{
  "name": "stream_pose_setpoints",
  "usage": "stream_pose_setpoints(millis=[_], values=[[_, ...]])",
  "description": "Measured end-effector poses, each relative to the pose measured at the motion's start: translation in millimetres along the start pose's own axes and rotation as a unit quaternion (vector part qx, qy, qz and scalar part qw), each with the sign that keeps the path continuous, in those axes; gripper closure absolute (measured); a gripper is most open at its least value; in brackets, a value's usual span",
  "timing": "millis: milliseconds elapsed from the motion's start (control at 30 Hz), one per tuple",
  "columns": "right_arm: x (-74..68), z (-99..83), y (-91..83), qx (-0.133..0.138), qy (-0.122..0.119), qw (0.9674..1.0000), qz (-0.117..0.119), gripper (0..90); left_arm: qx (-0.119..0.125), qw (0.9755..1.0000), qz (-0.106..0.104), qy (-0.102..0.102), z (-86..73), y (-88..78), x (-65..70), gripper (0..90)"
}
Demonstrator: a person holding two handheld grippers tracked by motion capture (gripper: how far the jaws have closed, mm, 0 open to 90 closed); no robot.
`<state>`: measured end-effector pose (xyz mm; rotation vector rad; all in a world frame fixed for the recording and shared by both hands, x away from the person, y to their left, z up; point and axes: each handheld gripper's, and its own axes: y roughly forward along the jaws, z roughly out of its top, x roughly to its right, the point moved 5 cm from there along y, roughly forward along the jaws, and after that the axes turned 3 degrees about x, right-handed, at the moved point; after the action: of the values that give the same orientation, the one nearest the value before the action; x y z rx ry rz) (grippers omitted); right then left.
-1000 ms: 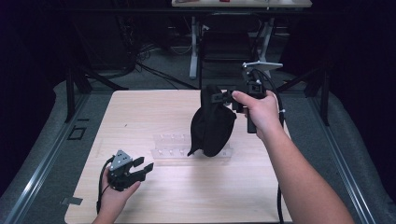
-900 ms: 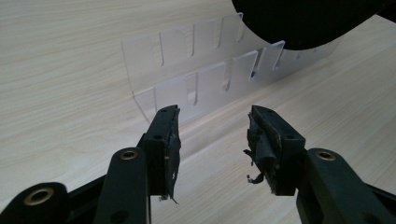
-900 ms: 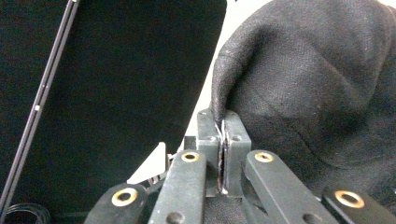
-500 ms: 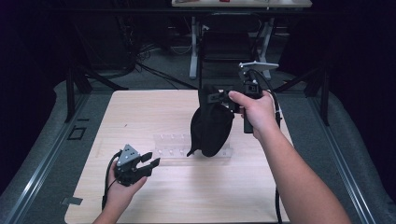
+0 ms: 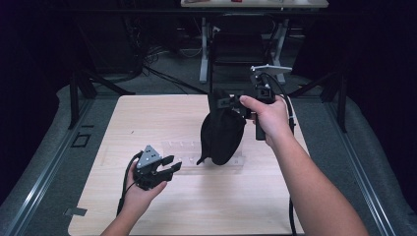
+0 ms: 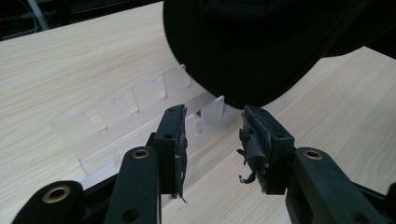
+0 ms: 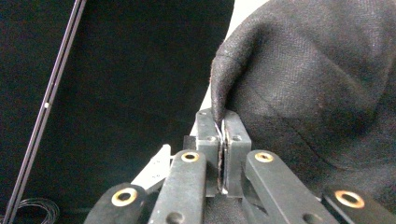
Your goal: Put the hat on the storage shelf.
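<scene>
A black cloth bag hangs from my right gripper, which is shut on a fold at its top edge; the pads pinch the fabric. The bag's bottom rests at a clear plastic rack with small dividers that lies on the wooden table. My left gripper hovers just off the rack's near left side, tilted toward the bag. Its jaws have just been closing and stand partly apart with nothing between the pads. The rack and the bag's underside lie right ahead of them.
The table's front half is bare wood. Grey rails run along both sides of the table over a dark floor. Behind it stand the metal legs of another table, with cables on the floor. A cable trails from each gripper.
My left gripper has moved right and lifted toward the rack, and its jaws have narrowed. The right gripper and the bag have stayed where they were.
</scene>
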<state>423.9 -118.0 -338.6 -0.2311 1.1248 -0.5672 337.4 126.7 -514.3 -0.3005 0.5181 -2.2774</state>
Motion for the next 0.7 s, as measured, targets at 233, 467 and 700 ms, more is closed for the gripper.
stream_pose_setpoints(millis=[233, 467, 700], values=[[-1.1, -0.6, 2.0, -0.001, 0.001, 1.0000, 0.004, 88.2, 0.002, 0.9998, -0.015, 0.011, 13.2, 5.5, 12.6, 63.5], [-0.9, -0.3, 2.8, -0.001, -0.001, 1.0000, 0.004, 88.2, 0.002, 0.9994, -0.026, 0.022, 22.4, 12.4, 25.1, 64.1], [-1.0, 0.0, 3.4, 0.000, -0.001, 1.0000, 0.005, 88.1, 0.000, 0.9987, -0.040, 0.032, 28.6, 20.0, 37.9, 67.1]])
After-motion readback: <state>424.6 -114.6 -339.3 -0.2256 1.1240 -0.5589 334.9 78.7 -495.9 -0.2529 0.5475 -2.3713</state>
